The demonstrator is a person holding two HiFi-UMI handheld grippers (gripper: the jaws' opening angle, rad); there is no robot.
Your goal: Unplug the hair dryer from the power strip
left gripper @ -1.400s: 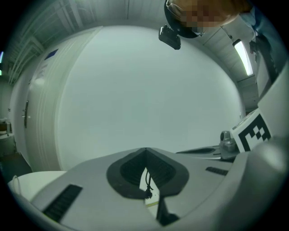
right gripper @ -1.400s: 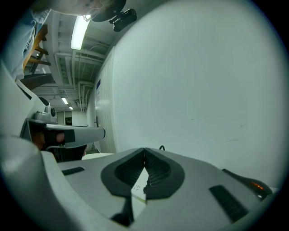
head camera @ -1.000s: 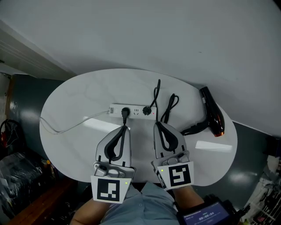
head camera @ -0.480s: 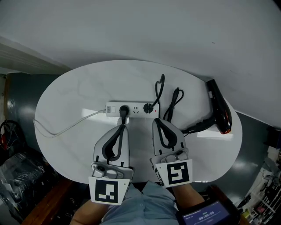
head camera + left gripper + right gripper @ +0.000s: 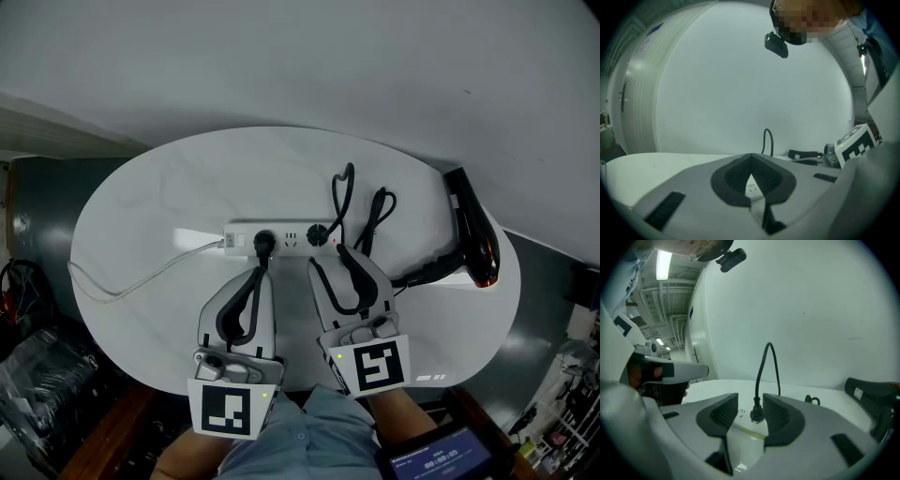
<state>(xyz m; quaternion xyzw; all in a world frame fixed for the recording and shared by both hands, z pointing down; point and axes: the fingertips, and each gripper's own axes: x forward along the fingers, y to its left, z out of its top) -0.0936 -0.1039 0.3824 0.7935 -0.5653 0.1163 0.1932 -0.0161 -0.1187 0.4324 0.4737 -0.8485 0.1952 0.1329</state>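
- the white oval desk carried everything, with the gear gathered near its middle and right side.
- the hair dryer lay at the desk's right edge, well apart from both tools, its black cord looping back toward the middle.
- the power strip lay across the desk centre, its white cable trailing off to the left. nothing pinned it down, so i judged that a pull on a plug could drag the whole strip along.
- the left tool had its jaws together on nothing, just short of the strip's left end, near a second black plug.
- the right tool had its jaws opening, with the pads touching nothing.
- the hair dryer plug still sat in the strip, framed in the gap between the right tool's jaws. closing too high would likely catch the thin cord instead of the plug body and strain it, or slip.
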